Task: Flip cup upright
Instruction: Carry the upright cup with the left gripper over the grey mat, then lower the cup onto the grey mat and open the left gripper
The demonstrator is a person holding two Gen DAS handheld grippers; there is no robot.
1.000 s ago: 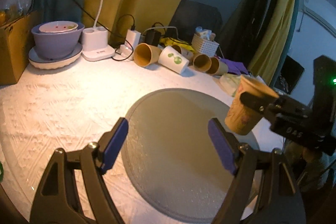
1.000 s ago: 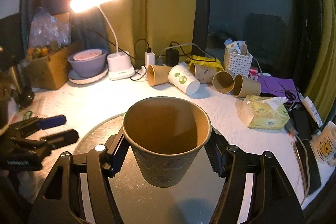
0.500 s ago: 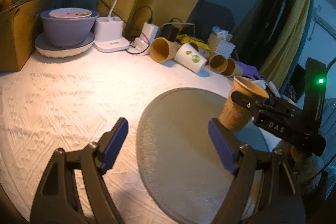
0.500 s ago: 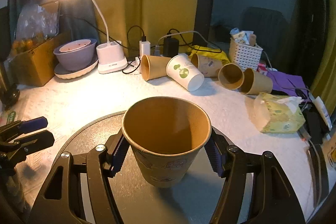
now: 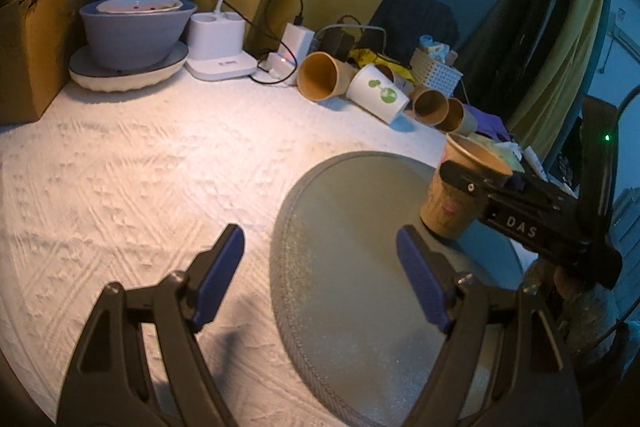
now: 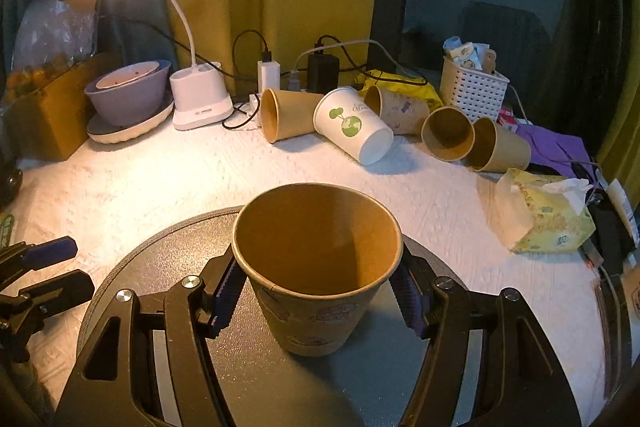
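Desk (image 6: 168,183) under white textured cloth, lamp-lit, with a round grey mat (image 6: 160,267) at centre; right tool (image 6: 316,297) pinching the brown paper cup (image 6: 316,267) just under its rim, mouth up, long axis near vertical, base at or just above the mat, contact unclear; cup looks empty; left tool (image 5: 320,275) spread, holding nothing, cup at its 2 o'clock; spare cups (image 6: 348,125) lying on their sides at 12 o'clock; next move, I judge, is release.

The right gripper (image 6: 316,295) is clamped on the upright cup (image 6: 316,267). The left gripper (image 5: 320,275) hangs spread wide, holding nothing.
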